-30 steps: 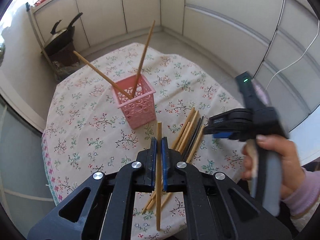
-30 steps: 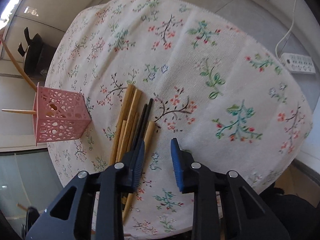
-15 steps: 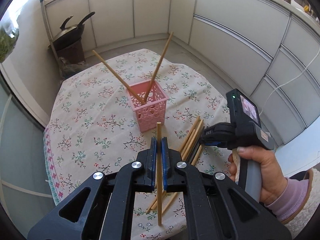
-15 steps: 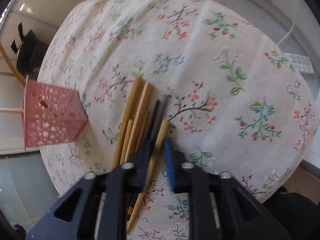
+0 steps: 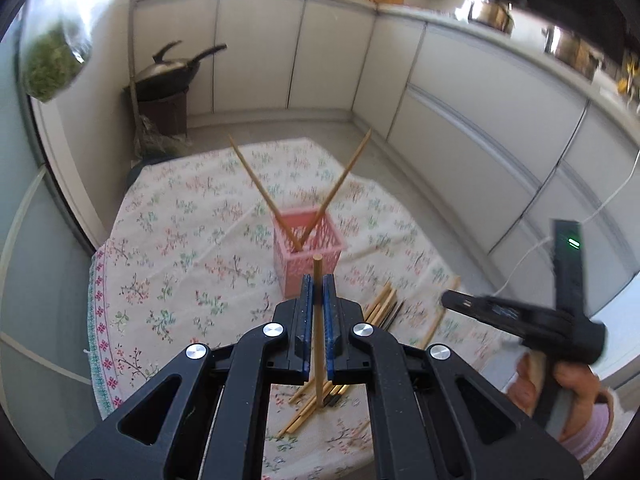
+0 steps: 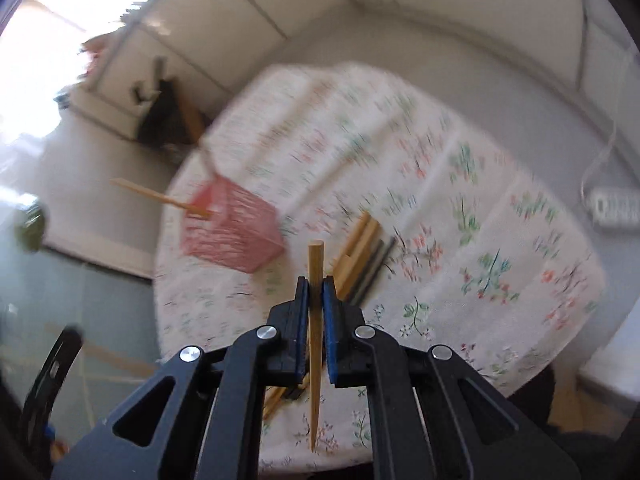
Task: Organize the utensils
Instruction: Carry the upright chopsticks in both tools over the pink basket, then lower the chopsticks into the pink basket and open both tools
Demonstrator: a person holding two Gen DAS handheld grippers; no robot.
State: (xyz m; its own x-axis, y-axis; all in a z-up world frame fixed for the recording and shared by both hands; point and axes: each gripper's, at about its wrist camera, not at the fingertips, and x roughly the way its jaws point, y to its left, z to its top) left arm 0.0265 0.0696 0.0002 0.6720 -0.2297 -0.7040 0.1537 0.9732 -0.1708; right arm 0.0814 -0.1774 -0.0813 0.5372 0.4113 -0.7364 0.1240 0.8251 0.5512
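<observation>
Two chopsticks are now held: the right hand-held gripper (image 6: 316, 292) has just lifted one (image 6: 315, 320); the left hand-held gripper (image 5: 317, 292) still grips its chopstick (image 5: 318, 320), both bound for the pink basket (image 5: 308, 268).

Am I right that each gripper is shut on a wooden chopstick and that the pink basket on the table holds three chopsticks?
Not quite: the left wrist view shows two chopsticks in the pink basket, not three. The left gripper and right gripper are each shut on a wooden chopstick.
</observation>
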